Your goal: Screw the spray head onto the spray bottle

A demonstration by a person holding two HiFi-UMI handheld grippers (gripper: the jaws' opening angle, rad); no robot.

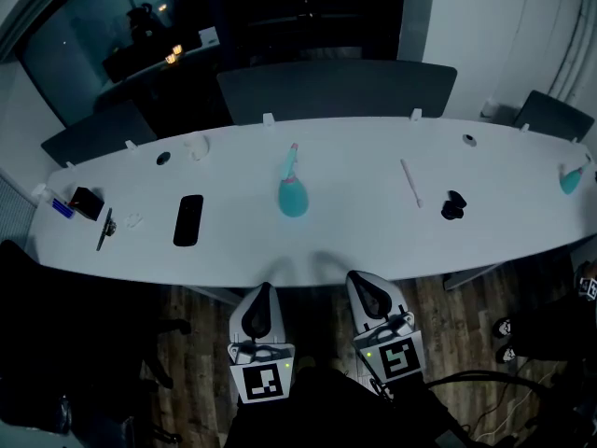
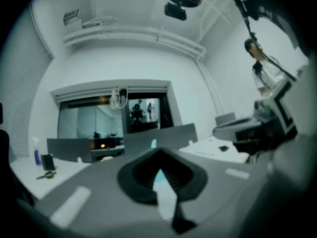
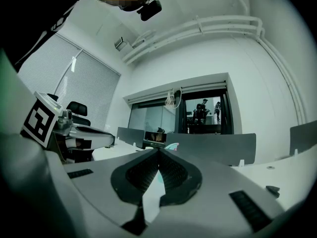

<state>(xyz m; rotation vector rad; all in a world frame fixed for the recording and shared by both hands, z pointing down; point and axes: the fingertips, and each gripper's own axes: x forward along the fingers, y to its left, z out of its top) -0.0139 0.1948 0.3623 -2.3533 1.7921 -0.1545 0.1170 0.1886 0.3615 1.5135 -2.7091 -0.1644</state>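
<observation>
Head view is showing both hand-held grippers, left [image 1: 262,299] and right [image 1: 364,287], hanging just before the desk [image 1: 354,241] edge w/ jaws fully together, nothing btw them. Teal spray bottle [image 1: 292,197] is standing, it seems, at mid-desk. Black spray head [image 1: 453,205] is lying well apart to its right, near a thin white tube [image 1: 410,183]. Risks, imo: the light bottle is tipping or sliding if one pad is pushing it first; the head is going on crooked & cross-threading; a second teal bottle [image 1: 571,180] at far right is inviting a mix-up.
</observation>
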